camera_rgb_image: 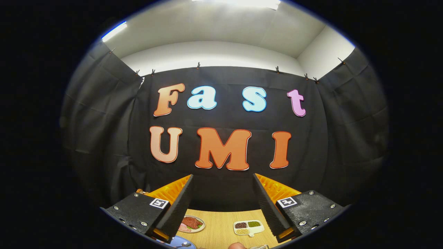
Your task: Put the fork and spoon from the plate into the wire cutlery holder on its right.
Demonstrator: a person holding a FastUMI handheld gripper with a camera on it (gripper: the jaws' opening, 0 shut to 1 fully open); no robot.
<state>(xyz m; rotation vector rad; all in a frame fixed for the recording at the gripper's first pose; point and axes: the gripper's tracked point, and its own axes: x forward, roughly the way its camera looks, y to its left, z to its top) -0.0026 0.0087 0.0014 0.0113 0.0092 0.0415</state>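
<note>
My gripper (222, 181) is held high above the wooden table (218, 228), its fingers wide apart and nothing between them. Far below, near the left finger, a blue plate (178, 242) peeks in with the bowl of a spoon (183, 244) lying on it. A sliver of a wire object (259, 247) shows below the right finger; I cannot tell whether it is the cutlery holder. The fork is hidden from me.
On the table beyond the plate lies a picture card of sliced meat (191, 223). To its right is a white divided tray (248, 228) with grains. A small rounded object (237, 246) sits between the plate and the wire object. Black cloth walls enclose the booth.
</note>
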